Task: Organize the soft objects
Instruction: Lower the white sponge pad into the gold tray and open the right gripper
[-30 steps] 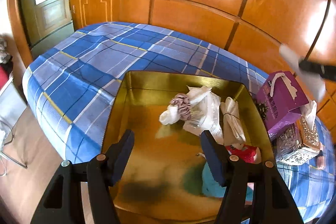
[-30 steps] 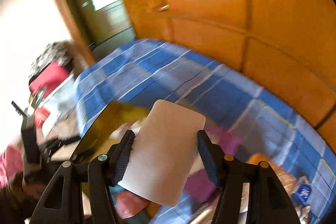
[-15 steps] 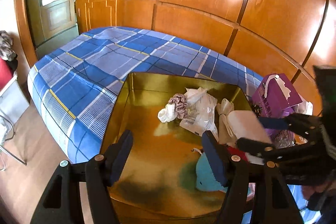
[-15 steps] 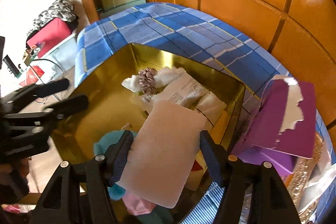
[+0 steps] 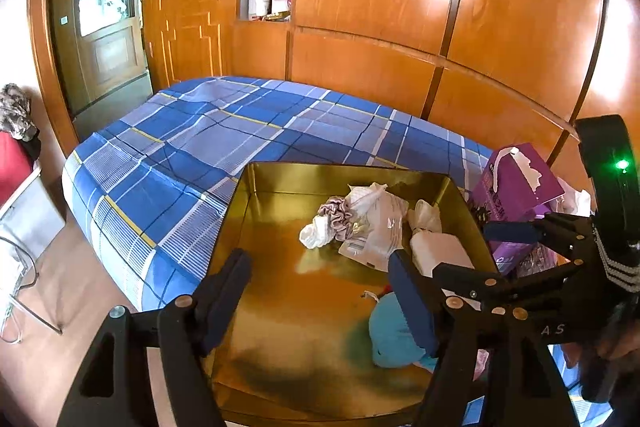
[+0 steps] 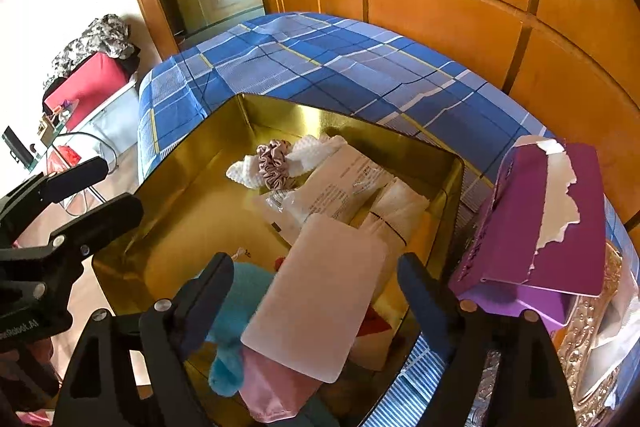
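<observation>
We note both tongs released: right gripper (image 6: 316,297), jaws just widened, straddles the smooth white rounded pad (image 6: 320,303) in the glossy gold tray (image 6: 168,183); left gripper (image 5: 320,291) empty. Purple tissue box (image 6: 548,223) crowds the tray's edge.

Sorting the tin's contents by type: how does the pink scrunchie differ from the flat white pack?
The pink scrunchie is a ruffled, gathered ring; the flat white pack is a smooth slab with rounded corners. The scrunchie looks much smaller than the pack. The scrunchie lies at the gold tin's far end on white cloth; the pack lies tilted on other items at the near end. Both are inside the tin, ungripped.
</observation>
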Tool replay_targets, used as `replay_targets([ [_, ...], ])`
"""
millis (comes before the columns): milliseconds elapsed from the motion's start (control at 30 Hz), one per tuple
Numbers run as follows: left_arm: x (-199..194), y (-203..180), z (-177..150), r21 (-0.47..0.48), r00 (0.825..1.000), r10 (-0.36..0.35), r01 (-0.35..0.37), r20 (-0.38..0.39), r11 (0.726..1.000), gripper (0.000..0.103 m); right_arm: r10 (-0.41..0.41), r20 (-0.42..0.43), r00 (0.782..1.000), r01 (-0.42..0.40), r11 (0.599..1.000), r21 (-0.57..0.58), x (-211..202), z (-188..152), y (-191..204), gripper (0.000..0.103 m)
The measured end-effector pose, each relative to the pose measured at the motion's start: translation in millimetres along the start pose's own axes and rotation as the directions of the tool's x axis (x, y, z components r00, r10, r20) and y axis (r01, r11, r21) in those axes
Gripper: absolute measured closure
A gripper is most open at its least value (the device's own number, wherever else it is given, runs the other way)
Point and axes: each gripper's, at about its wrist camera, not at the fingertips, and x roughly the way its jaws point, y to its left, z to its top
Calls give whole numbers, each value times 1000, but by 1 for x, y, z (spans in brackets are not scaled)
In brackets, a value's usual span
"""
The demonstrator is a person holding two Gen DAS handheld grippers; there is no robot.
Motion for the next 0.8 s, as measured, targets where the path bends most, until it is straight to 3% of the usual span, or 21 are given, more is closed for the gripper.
replay_targets([
  [433, -15, -7, 2, 30, 999, 3, -4, 43, 1000, 27, -80, 184, 980, 77, 997, 21, -73, -27, -5, 18],
  [800, -31, -38, 4, 116, 997, -28, 19, 78, 993, 27, -190, 261, 946, 136, 967, 214, -130, -77, -60, 18],
])
